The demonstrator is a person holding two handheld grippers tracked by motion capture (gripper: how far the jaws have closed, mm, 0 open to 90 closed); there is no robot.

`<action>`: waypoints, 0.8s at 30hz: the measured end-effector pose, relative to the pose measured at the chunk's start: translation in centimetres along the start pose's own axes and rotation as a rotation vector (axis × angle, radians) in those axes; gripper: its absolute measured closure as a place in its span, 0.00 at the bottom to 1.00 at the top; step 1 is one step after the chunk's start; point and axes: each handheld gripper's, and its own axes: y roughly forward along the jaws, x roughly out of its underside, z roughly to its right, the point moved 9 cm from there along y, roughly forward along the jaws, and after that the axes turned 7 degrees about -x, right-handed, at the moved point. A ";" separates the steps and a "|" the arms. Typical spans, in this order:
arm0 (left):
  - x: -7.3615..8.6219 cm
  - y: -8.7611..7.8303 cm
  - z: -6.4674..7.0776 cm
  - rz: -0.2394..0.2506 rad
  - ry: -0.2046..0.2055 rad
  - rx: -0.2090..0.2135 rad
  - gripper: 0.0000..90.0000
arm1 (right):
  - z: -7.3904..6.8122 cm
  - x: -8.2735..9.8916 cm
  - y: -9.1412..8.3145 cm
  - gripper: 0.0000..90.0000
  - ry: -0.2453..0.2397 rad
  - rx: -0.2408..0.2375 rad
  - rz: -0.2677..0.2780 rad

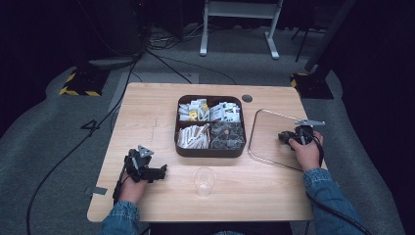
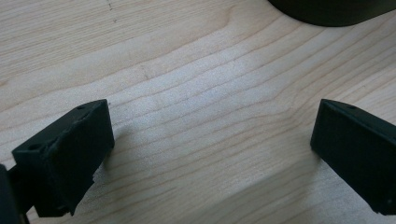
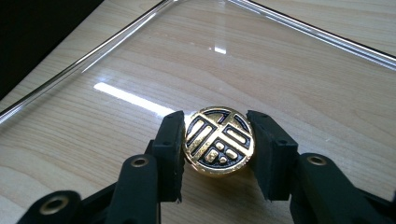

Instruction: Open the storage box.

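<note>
Gold-and-black round token (image 3: 218, 147) sat pinched between the pads of my right tongs (image 3: 218, 154), face toward the camera, raised bars and dots on it. It hung over the clear glass tray (image 1: 258, 147) at the right side of the table (image 1: 147, 196); couldn't tell whether it touched the glass. My right hand (image 1: 307, 152) sat at the tray's right edge. Dark four-section box (image 1: 210, 152) stood mid-table, just left of the tray, packed with sachets and dark wrapped pieces. Clear plastic cup (image 1: 204, 181) stood upright in front of the box. My left tongs (image 2: 210, 140) lay low over bare wood at the front left, jaws spread wide, nothing between them.
</note>
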 end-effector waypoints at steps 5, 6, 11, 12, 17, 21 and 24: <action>0.0 0.0 0.0 0.001 0.002 0.001 0.00 | -0.4 0.0 0.2 0.53 0.030 -0.039 0.014; 0.0 0.0 0.0 0.001 0.001 0.001 0.00 | -0.7 -0.1 0.2 0.48 0.036 -0.050 0.021; 0.0 0.0 0.0 0.000 0.003 0.001 0.00 | -1.1 -0.9 -0.5 0.39 0.010 -0.026 0.068; 0.0 0.0 0.0 0.000 0.002 0.001 0.00 | -1.3 -1.1 -0.7 0.38 0.012 -0.025 0.075; 0.0 0.0 0.0 0.001 0.003 0.001 0.00 | -1.6 -1.9 -1.3 0.38 0.015 -0.021 0.109; 0.0 0.0 0.0 0.000 0.004 0.002 0.00 | -2.4 -3.0 -2.2 0.37 0.005 -0.032 0.139; 0.0 0.0 0.0 0.000 0.003 0.000 0.00 | -2.9 -3.5 -2.5 0.37 -0.001 -0.039 0.152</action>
